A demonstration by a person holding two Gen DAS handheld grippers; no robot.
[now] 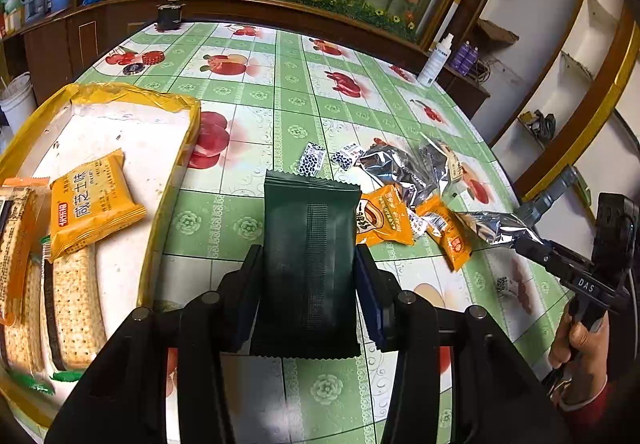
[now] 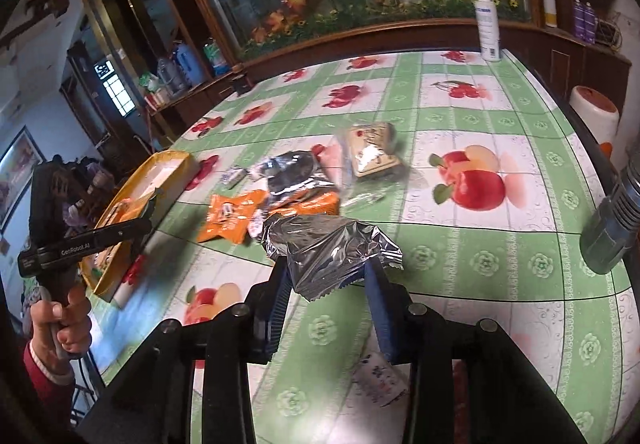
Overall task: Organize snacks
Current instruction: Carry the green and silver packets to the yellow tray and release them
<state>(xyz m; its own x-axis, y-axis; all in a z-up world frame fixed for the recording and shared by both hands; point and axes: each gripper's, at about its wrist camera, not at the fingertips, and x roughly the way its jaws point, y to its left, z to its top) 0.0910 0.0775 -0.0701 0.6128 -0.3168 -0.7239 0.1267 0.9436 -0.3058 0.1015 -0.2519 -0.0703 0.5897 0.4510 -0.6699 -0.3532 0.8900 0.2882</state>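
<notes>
My left gripper (image 1: 308,268) pinches a dark green packet (image 1: 310,264) across its width, the pads pressed on both long edges, and the packet hangs clear of the tablecloth (image 1: 296,92). My right gripper (image 2: 326,276) is clamped on a crumpled silver foil packet (image 2: 332,246), though only on its lower part; most of the foil sticks out past the pads.

The yellow-rimmed tray (image 1: 168,100) sits at the left, already holding an orange biscuit pack (image 1: 90,204) and long cracker packs (image 1: 74,308). The remaining snacks lie in a loose heap at the right: orange packets (image 1: 384,216), more silver wrappers (image 1: 396,168) and small blue-and-white sweets (image 1: 312,160).

The foil worries me most. It is slick and soft, and with so shallow a bite it may well slide out if I swing it quickly. The green packet is bowed by the squeeze, so whatever is inside could crack. Both tools head for the same tray, and they could collide above it. Setting down carelessly could also shove the biscuit pack aside.
</notes>
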